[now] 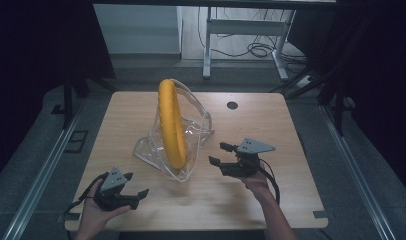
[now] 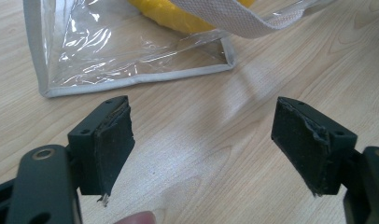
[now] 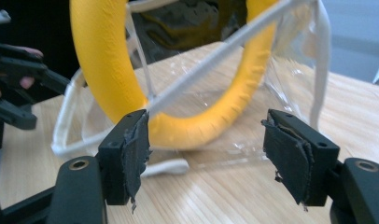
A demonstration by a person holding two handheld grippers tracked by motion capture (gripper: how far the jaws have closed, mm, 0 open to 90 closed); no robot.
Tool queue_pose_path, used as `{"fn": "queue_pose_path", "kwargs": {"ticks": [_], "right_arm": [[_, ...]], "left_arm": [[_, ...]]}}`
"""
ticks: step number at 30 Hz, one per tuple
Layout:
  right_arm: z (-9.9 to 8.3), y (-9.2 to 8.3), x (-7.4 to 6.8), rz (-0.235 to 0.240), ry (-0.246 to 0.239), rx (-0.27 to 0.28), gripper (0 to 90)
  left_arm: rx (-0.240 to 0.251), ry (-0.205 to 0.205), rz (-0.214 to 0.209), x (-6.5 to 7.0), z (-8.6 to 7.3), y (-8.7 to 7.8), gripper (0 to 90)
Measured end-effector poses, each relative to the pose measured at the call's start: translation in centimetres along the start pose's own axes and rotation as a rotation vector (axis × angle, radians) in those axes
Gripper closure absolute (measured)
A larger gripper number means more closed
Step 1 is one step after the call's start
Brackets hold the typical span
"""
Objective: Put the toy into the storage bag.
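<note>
Your clear bag (image 1: 191, 135) holds the upright yellow ring (image 1: 171, 122); your left gripper (image 1: 133, 189) and right gripper (image 1: 220, 153) gape empty nearby.

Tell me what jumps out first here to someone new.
The yellow ring standing upright inside a clear plastic bag at mid-table grabs the eye. The right gripper, jaws open, points at the bag from the right; the left gripper, also open, rests near the table's front left corner.

Open right claw (image 3: 206, 154) faces yellow ring (image 3: 108, 70) inside clear bag (image 3: 290, 88)
</note>
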State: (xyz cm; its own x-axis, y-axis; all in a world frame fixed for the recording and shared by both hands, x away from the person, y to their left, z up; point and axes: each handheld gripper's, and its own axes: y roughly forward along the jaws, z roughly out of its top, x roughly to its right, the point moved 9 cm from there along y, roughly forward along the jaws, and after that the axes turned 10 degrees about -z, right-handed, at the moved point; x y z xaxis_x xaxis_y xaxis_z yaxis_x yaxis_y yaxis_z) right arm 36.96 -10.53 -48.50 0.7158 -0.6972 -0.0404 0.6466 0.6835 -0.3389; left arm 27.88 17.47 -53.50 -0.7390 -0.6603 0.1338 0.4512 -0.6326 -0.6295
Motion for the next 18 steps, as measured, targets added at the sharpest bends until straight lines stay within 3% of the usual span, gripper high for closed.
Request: {"fn": "queue_pose_path", "kwargs": {"ticks": [5,18], "right_arm": [[-1.6,-0.2,0.7,-0.022,-0.003,-0.038,32.1],[-2.5,0.3,0.3,-0.013,-0.018,-0.071,31.9]], "left_arm": [[-0.002,0.001,-0.001,0.0,0.0,0.1,20.6],[0.001,0.004,0.001,0.0,0.0,-0.1,20.6]]}}
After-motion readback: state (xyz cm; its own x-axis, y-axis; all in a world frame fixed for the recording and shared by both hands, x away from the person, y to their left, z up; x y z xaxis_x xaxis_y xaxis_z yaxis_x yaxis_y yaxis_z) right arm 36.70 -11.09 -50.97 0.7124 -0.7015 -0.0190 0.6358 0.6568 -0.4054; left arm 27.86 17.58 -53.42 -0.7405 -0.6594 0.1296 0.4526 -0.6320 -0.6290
